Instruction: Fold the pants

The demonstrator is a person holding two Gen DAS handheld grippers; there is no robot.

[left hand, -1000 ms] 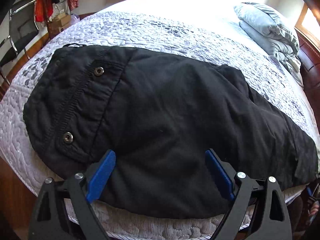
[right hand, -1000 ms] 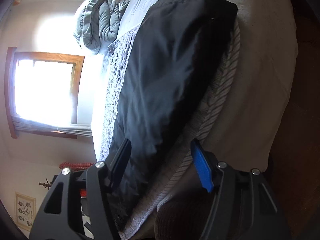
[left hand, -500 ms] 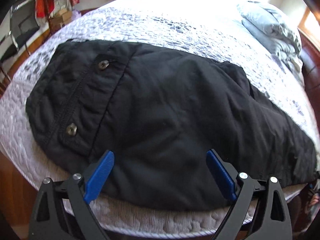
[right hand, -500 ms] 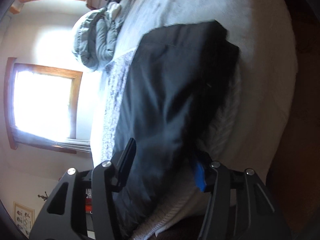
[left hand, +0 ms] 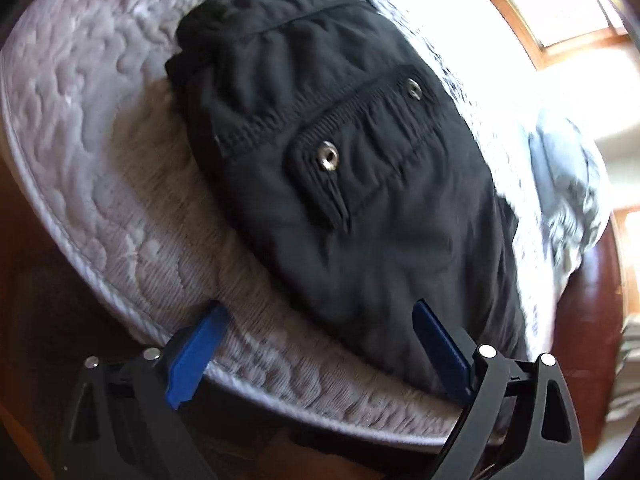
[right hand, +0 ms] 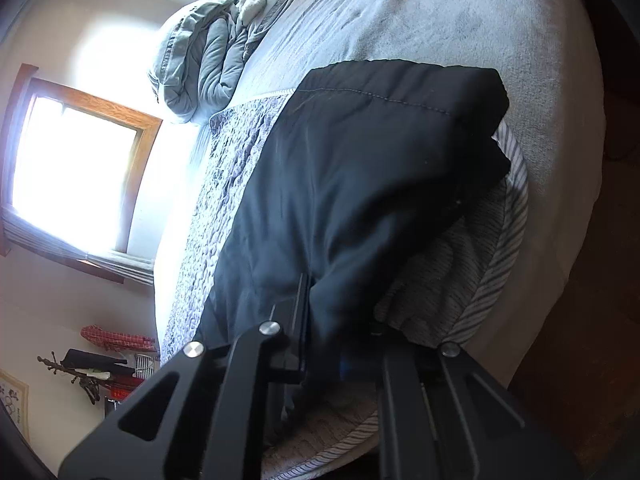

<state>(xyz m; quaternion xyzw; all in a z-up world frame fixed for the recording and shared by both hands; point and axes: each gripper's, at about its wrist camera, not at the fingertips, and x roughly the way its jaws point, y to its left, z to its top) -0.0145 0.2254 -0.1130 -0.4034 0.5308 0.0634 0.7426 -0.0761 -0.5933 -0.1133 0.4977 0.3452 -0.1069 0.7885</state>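
Observation:
Black pants (left hand: 360, 184) lie flat on a quilted bed cover (left hand: 92, 128), the waistband with two metal eyelets toward the upper part of the left wrist view. My left gripper (left hand: 320, 344) is open and empty, its blue pads spread at the pants' near edge by the bed rim. In the right wrist view the pants (right hand: 360, 168) stretch away with the leg hem at the far end. My right gripper (right hand: 340, 332) is shut on a fold of the pants' near edge, lifting the cloth slightly.
A folded grey-blue duvet (right hand: 200, 56) lies further along the bed, also seen in the left wrist view (left hand: 572, 192). A bright window (right hand: 72, 168) is on the wall. A coat rack with clothes (right hand: 100, 368) stands in the corner. Dark wood floor (right hand: 600, 320) borders the bed.
My right gripper closed on the pants' edge. My left gripper swung round toward the waistband end, staying open.

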